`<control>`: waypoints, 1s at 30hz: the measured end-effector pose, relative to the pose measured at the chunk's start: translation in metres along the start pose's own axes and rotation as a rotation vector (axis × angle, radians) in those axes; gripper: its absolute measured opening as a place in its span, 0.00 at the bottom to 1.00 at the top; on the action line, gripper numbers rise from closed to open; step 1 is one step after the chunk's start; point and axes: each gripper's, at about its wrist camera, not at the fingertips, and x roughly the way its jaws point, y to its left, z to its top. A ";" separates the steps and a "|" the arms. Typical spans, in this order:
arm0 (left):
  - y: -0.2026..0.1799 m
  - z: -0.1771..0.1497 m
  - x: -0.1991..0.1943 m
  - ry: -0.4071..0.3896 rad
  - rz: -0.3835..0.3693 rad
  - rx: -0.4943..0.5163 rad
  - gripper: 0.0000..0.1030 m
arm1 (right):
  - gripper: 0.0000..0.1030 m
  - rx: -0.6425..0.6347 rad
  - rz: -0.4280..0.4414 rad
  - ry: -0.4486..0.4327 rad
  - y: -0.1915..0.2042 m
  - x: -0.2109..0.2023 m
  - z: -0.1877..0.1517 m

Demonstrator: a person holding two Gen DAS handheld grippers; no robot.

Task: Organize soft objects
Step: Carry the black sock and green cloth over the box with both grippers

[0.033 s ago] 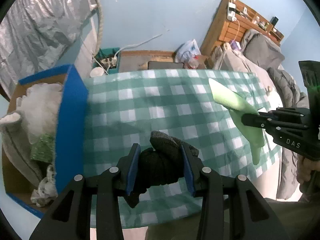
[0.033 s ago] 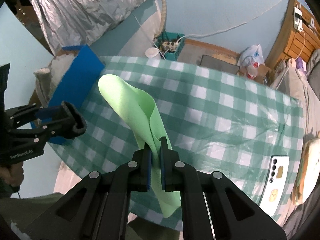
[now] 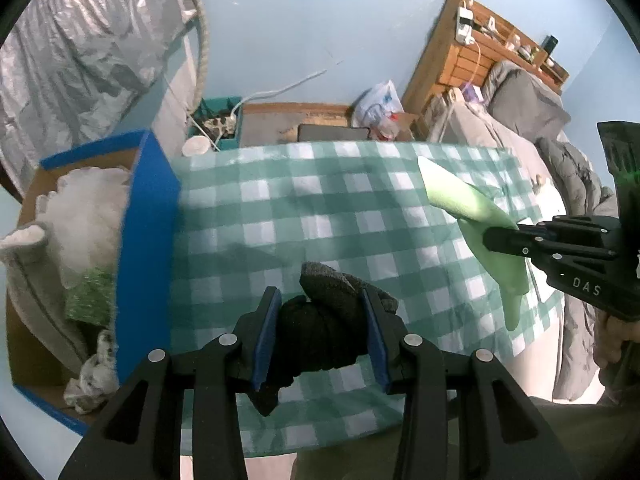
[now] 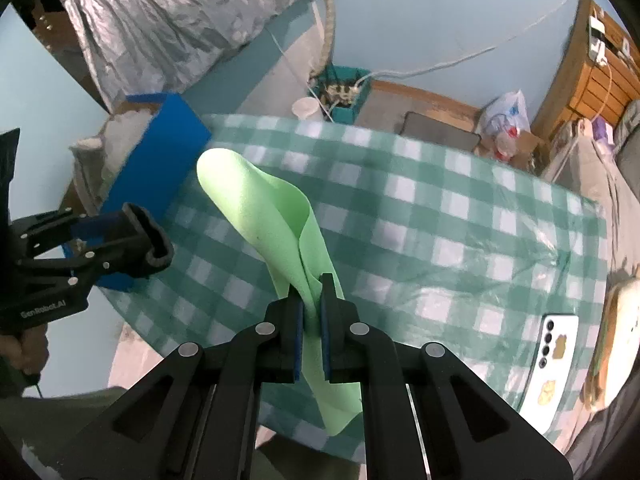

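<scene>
In the left wrist view, the task looks well along: the blue-edged cardboard box point(image 3: 148, 240) at the left end of the table already holds a white fluffy item point(image 3: 86, 216), a grey cloth point(image 3: 28, 280), something green and textured point(image 3: 88, 296) and a small patterned bundle point(image 3: 94, 376), while the green checked tablecloth point(image 3: 320, 208) shows nothing soft lying loose on it. What seems left is the 2 pieces now in hand. The left gripper point(image 3: 322, 344) hangs over the near edge of the table, just right of the box, its 2 blue-padded jaws pinching a bulky dark knitted bundle point(image 3: 324, 324) that bulges above and below them. Far right in this view, the right gripper point(image 3: 504, 240) reaches in sideways above the cloth, carrying a light green sheet point(image 3: 460, 204). In the right wrist view, that right gripper point(image 4: 310, 336) points across the table toward the box point(image 4: 160, 152), jaws pressed nearly together on the green sheet point(image 4: 256, 208), which curls up ahead of the fingers and droops below them, clear of the tablecloth point(image 4: 440, 232). The left gripper point(image 4: 140, 236) sits at the left edge, between the sheet and the box; its jaw state cannot be told from this side. A white phone point(image 4: 554, 356) lies near the right end of the table, well apart from both.
</scene>
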 end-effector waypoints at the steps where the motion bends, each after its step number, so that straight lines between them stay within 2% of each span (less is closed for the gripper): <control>1: 0.004 0.000 -0.003 -0.006 0.007 -0.008 0.40 | 0.06 -0.003 0.005 -0.003 0.002 -0.001 0.003; 14: 0.051 0.002 -0.037 -0.064 0.071 -0.105 0.40 | 0.06 -0.073 0.066 -0.062 0.052 -0.011 0.046; 30: 0.114 -0.005 -0.060 -0.110 0.144 -0.222 0.40 | 0.06 -0.198 0.164 -0.070 0.125 0.009 0.096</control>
